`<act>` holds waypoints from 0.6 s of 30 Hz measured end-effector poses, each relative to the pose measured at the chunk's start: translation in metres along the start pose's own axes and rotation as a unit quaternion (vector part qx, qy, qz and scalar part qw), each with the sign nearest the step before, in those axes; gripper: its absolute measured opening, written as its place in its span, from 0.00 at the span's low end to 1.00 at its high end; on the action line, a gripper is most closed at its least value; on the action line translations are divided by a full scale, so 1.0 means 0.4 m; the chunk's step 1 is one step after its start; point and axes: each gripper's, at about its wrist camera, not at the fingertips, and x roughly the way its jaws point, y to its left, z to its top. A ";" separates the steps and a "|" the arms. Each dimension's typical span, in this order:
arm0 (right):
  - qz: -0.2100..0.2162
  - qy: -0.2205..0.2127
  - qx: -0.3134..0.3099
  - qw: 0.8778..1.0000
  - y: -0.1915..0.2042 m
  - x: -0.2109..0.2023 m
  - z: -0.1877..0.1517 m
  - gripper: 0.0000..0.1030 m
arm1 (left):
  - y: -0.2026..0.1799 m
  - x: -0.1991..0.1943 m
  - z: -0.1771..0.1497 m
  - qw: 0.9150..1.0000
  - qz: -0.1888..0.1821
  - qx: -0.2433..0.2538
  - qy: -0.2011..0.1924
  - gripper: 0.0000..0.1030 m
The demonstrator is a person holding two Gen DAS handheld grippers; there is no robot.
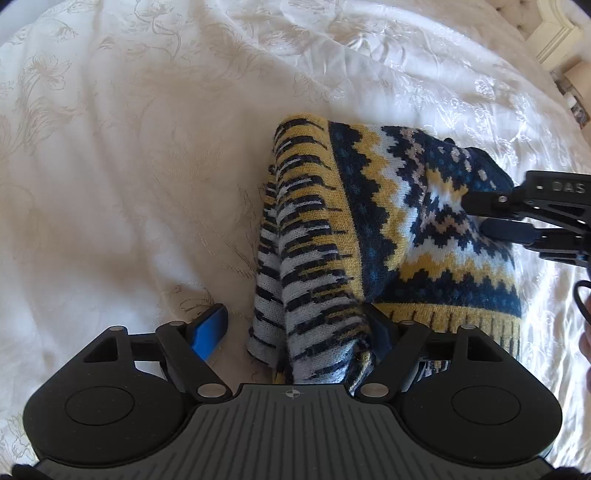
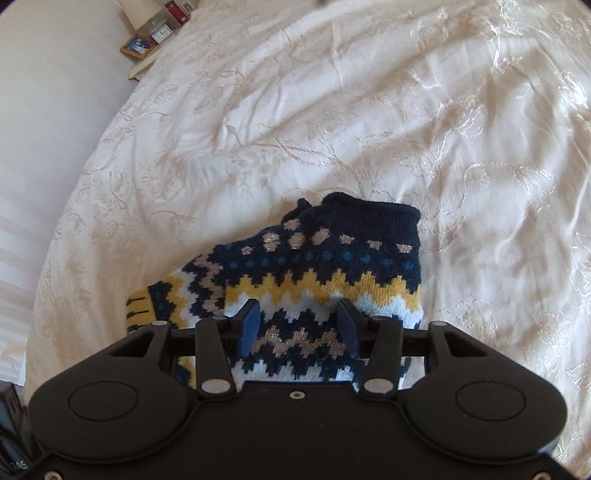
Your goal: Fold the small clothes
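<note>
A small knitted sweater [image 1: 402,221] in navy, yellow and white zigzags lies folded on the cream bedspread [image 1: 129,166]. Its striped sleeve [image 1: 303,266] is folded over along the left side. My left gripper [image 1: 295,332] is open, its fingers wide apart either side of the sleeve's near end. My right gripper [image 2: 299,325] is open and low over the sweater [image 2: 314,266], with knit showing between its blue pads [image 2: 249,325]. It also shows in the left wrist view [image 1: 491,218] at the sweater's right side.
The embroidered bedspread [image 2: 369,110] spreads wide around the sweater. A nightstand with a framed photo [image 2: 138,46] and a small clock stands beyond the bed's far left corner. A headboard corner [image 1: 554,33] shows at upper right.
</note>
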 end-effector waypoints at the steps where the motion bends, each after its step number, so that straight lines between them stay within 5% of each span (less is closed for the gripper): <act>1: 0.004 0.008 0.007 1.000 -0.009 0.019 0.009 0.53 | -0.004 0.002 0.002 1.000 0.004 0.005 0.000 0.79; 4: 0.005 0.006 -0.006 1.000 0.000 0.029 0.030 0.53 | -0.008 0.012 0.009 1.000 0.024 0.010 0.006 0.92; 7: -0.003 -0.014 -0.040 0.999 0.021 0.001 0.030 0.55 | 0.007 0.016 0.016 1.000 0.017 -0.004 0.013 0.94; 12: 0.003 -0.076 -0.055 0.996 0.008 -0.092 -0.021 0.94 | 0.018 -0.057 -0.030 0.999 -0.009 0.006 -0.045 0.93; 18: -0.011 -0.086 -0.062 0.994 -0.060 -0.145 -0.122 0.99 | 0.026 -0.139 -0.128 0.995 -0.028 0.054 -0.077 0.93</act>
